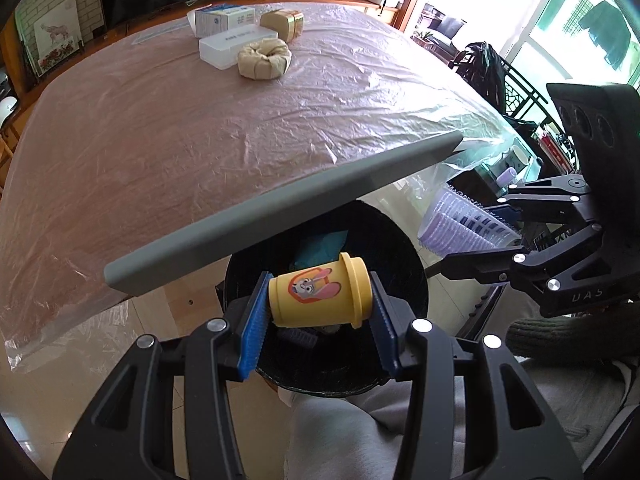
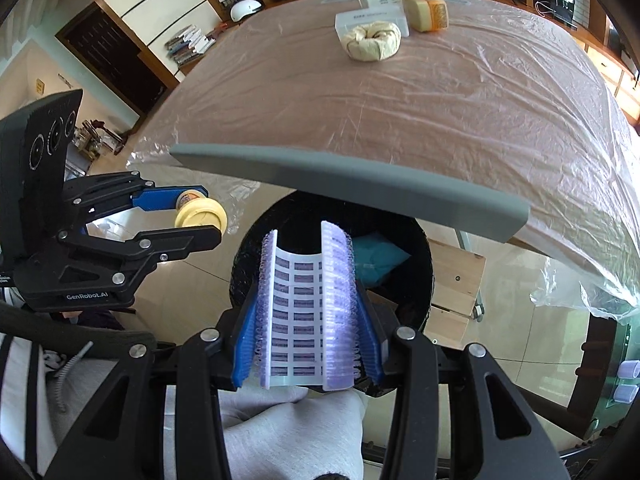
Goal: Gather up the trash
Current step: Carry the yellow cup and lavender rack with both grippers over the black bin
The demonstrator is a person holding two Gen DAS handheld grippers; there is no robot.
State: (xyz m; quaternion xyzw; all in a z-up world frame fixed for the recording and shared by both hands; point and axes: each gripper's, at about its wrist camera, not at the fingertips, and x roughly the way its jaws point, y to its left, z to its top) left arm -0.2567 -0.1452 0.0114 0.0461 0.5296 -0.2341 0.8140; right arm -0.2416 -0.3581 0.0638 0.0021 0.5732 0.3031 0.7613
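The left gripper (image 1: pixel 318 322) grips a yellow cup (image 1: pixel 318 295) between its blue pads, the cup lying on its side with a cartoon rabbit on its wall and its lid toward the right pad. It hangs over the open mouth of a black bin (image 1: pixel 404 280) that stands on the floor just off the table's near edge; a teal scrap (image 1: pixel 322 245) and other bits lie inside the bin. The right gripper (image 2: pixel 306 346) is closed on a lilac hair roller (image 2: pixel 306 312), its bristled sides pressed by the pads, and it too hangs above the bin. A grey bar (image 2: pixel 360 184) runs along the near edge of the table (image 1: pixel 180 132), above the bin. The table is covered with a pink cloth under clear plastic sheeting. At its far edge sit two white boxes (image 1: pixel 234 46), a round paper-wrapped bundle (image 1: pixel 265 58) touching the nearer box, and a tan wrapped block (image 1: pixel 282 24) just behind. A person's grey-clad leg (image 2: pixel 288 428) shows below the grippers.
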